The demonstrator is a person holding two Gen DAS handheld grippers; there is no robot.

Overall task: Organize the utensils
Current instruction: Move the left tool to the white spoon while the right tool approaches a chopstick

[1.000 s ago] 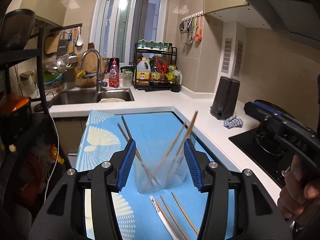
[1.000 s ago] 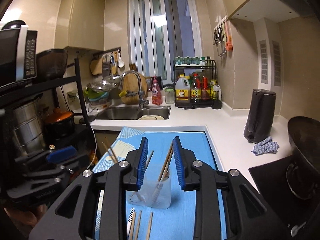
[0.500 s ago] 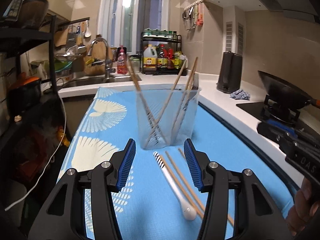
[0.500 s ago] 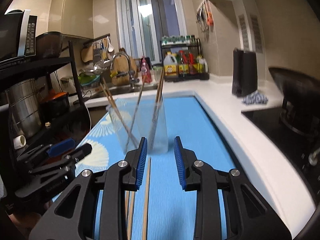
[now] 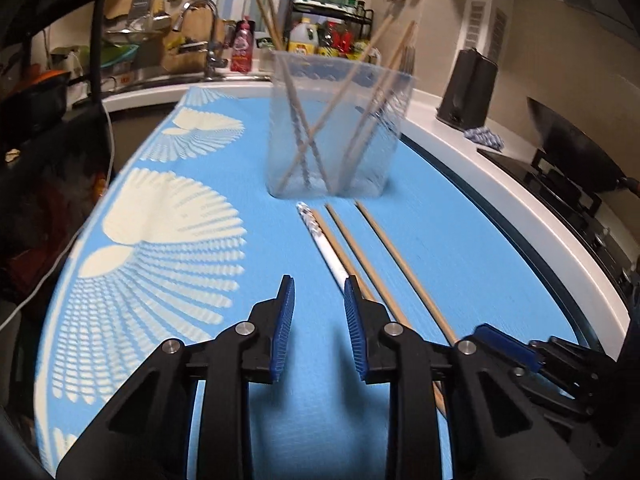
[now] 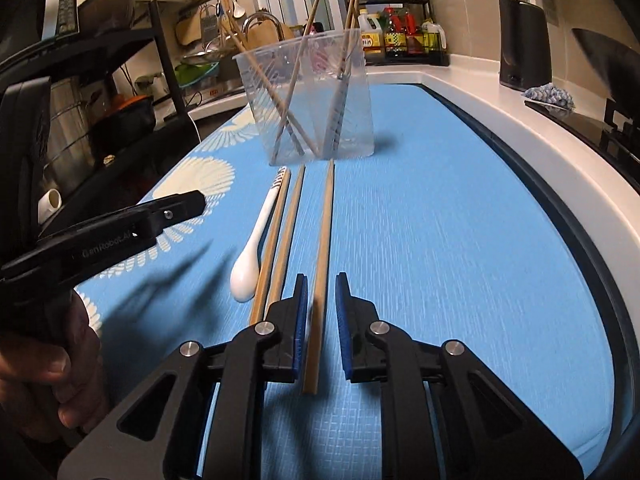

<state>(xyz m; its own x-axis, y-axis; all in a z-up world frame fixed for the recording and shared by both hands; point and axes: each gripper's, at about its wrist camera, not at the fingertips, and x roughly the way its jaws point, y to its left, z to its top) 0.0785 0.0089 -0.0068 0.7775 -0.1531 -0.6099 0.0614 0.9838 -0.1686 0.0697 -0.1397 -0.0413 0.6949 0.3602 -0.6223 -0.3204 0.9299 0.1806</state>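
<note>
**A:** Left wrist: I've dropped to the blue mat. My left gripper has just been closing, jaws empty; the white ceramic spoon lies past its right jaw.

**B:** Right wrist?

**A:** Lower too. My right gripper has just been closing around the rightmost wooden chopstick, not yet clamped. The clear plastic cup stands ahead.

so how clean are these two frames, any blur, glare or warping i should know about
Left wrist view: the clear container and the mat's white pattern are smeared by motion blur, while the left gripper stays sharp. Right wrist view: crisper overall, with soft shadows on the mat left of the white spoon. Both views: fisheye bends the counter edge; no strong glare.
</note>
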